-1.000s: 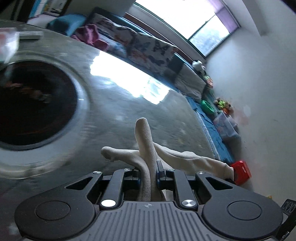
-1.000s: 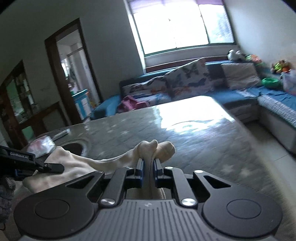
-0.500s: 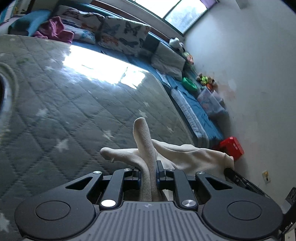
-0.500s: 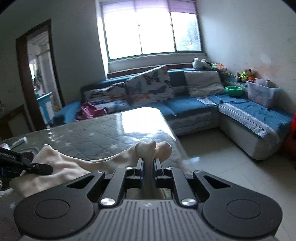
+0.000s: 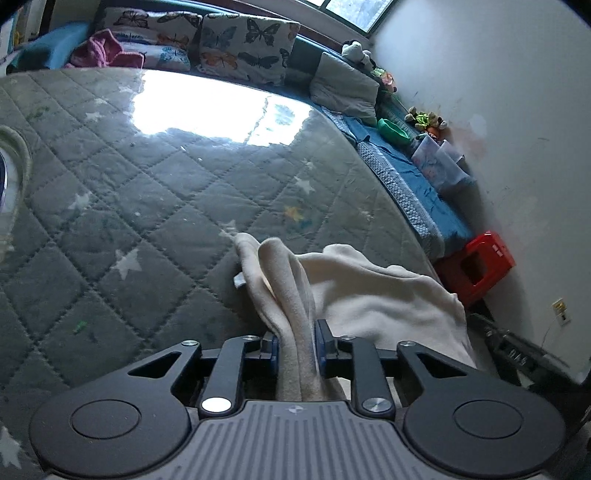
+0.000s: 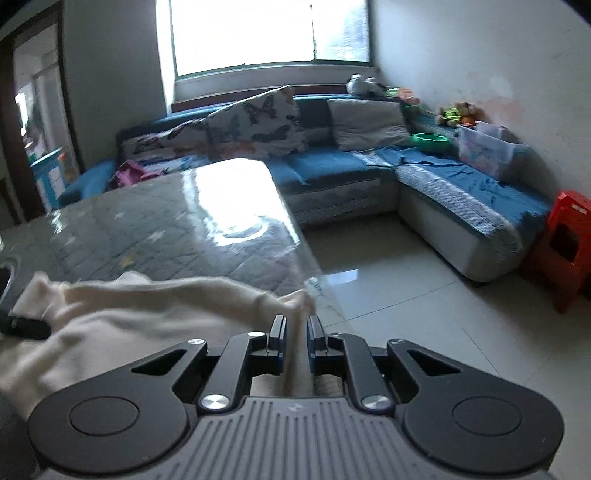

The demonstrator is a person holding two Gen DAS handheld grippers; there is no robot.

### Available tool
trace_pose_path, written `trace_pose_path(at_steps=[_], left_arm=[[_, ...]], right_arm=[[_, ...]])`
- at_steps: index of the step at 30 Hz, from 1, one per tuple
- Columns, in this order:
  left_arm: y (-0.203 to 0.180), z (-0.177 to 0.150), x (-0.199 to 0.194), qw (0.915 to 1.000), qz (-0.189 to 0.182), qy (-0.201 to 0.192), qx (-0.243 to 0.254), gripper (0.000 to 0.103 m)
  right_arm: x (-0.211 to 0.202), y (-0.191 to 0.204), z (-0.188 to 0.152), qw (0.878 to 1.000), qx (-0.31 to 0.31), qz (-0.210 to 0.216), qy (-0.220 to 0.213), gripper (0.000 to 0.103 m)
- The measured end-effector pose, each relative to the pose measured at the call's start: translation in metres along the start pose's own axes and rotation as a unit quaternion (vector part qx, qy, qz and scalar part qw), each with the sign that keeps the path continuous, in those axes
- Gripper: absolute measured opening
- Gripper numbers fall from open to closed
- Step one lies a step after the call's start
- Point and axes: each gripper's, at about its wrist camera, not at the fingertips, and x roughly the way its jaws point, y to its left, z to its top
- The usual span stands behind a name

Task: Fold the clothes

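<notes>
- The left gripper (image 5: 295, 341) has its jaws drawn narrow on a bunched fold of the cream garment (image 5: 376, 295); the cloth stands up between the blue pads (image 5: 320, 343) and spills forward past them
- From that pinch the garment spreads to the right, draped over the near right part of the grey quilted table cover (image 5: 147, 206), its far edge falling toward the table's right rim
- A small white tag (image 5: 239, 281) shows at the garment's left edge, just beside the raised fold
- The right gripper (image 6: 295, 330) likewise has its jaws nearly together on a thin end of the garment (image 6: 122, 317), whose tip pokes out just beyond the fingertips
- In the right wrist view the cloth stretches away to the left across the near corner of the table (image 6: 166, 236), somewhat blurred, and a dark gripper tip (image 6: 26, 326) lies against its far left end
- The glossy cover carries pale star prints and a bright reflection of the window (image 6: 269, 33)
- Beyond the table a blue corner sofa (image 6: 461, 192) runs along two walls, with butterfly-print cushions (image 6: 258, 125), a grey cushion (image 6: 365, 122), a green bowl (image 6: 430, 139) and a clear storage box (image 6: 487, 147) on it
- A red plastic stool (image 6: 569, 240) stands on the tiled floor by the sofa's end, near the white wall
- A pink cloth (image 5: 99, 50) lies on the sofa at the far left, well apart from the garment
</notes>
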Motion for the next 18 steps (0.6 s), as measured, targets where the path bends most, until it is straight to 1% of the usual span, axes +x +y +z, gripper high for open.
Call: trace_pose_path(at_steps=[1, 2, 3, 6, 10, 11, 13, 15, 17, 18], left_arm=[[0.000, 0.000, -0.001, 1.0000, 0.000, -0.002, 0.003, 0.024], [0.000, 0.000, -0.003, 1.0000, 0.000, -0.004, 0.005, 0.027], [0.000, 0.000, -0.004, 0.9999, 0.004, -0.007, 0.009, 0.032], [0.000, 0.003, -0.010, 0.9993, 0.020, -0.023, 0.022, 0.035], [0.006, 0.010, -0.015, 0.9985, 0.033, -0.040, 0.016, 0.035], [0.006, 0.012, -0.016, 0.9984, 0.033, -0.043, 0.016, 0.033], [0.006, 0.016, -0.017, 0.9981, 0.034, -0.048, 0.017, 0.033], [0.003, 0.018, -0.016, 0.9982, 0.024, -0.050, 0.024, 0.033], [-0.001, 0.018, -0.013, 0.9981, 0.014, -0.050, 0.032, 0.033], [-0.005, 0.019, -0.010, 0.9981, 0.010, -0.048, 0.037, 0.032]], right_arm=[[-0.001, 0.000, 0.000, 1.000, 0.003, -0.002, -0.004, 0.012], [-0.002, 0.001, 0.002, 1.000, 0.001, 0.001, -0.008, 0.012], [-0.001, 0.004, 0.003, 1.000, -0.003, 0.007, -0.009, 0.012], [0.003, 0.012, 0.007, 1.000, -0.015, 0.025, -0.011, 0.012], [0.014, 0.026, 0.008, 0.999, -0.023, 0.043, -0.004, 0.012], [0.018, 0.030, 0.008, 0.999, -0.024, 0.046, -0.001, 0.012], [0.024, 0.035, 0.009, 0.998, -0.026, 0.049, 0.003, 0.012], [0.029, 0.041, 0.009, 0.998, -0.030, 0.051, 0.005, 0.014], [0.034, 0.044, 0.009, 0.998, -0.033, 0.051, 0.007, 0.020], [0.036, 0.045, 0.010, 0.998, -0.034, 0.051, 0.008, 0.021]])
